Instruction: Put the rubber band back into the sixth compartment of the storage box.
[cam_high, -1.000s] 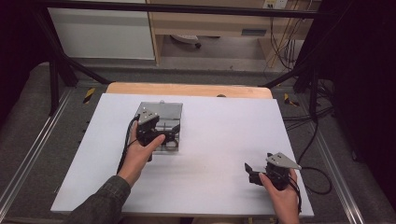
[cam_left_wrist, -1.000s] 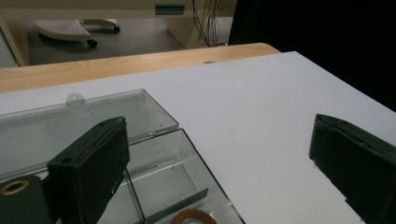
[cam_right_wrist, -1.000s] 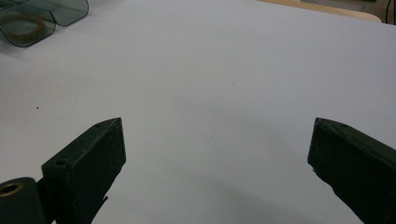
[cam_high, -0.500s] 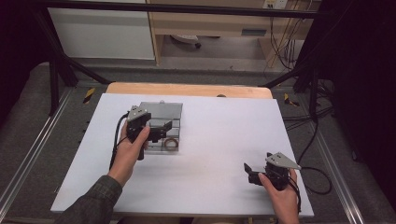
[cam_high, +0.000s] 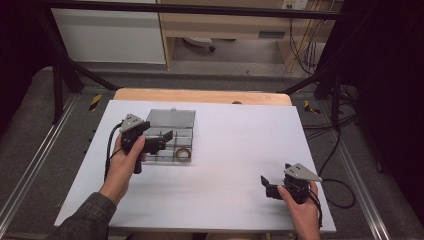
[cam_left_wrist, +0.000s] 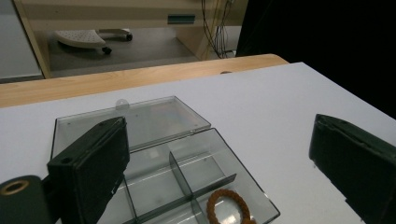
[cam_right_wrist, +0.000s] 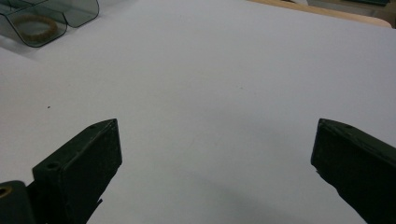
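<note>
Clear compartment box (cam_high: 170, 137) lying open at the white table's (cam_high: 235, 150) left, lid (cam_left_wrist: 135, 119) flat toward the far edge, long axis front to back, brown braided ring (cam_high: 183, 154) in its near right compartment. Left gripper (cam_high: 162, 140) held over the box, jaws spread wide. Right gripper (cam_high: 266, 184) low at the near right corner, jaws likewise apart, gripping nothing; no legible writing.

Left gripper (cam_high: 159, 141): held in the person's left hand (cam_high: 125, 160), forearm in a dark sleeve (cam_high: 82, 220) reaching forward from the lower left; jaws spread wide, pointing right, nothing between them. Right gripper (cam_high: 267, 186): gripped by the right hand (cam_high: 300, 207) near the front right; jaws spread wide, pointing left, empty.
</note>
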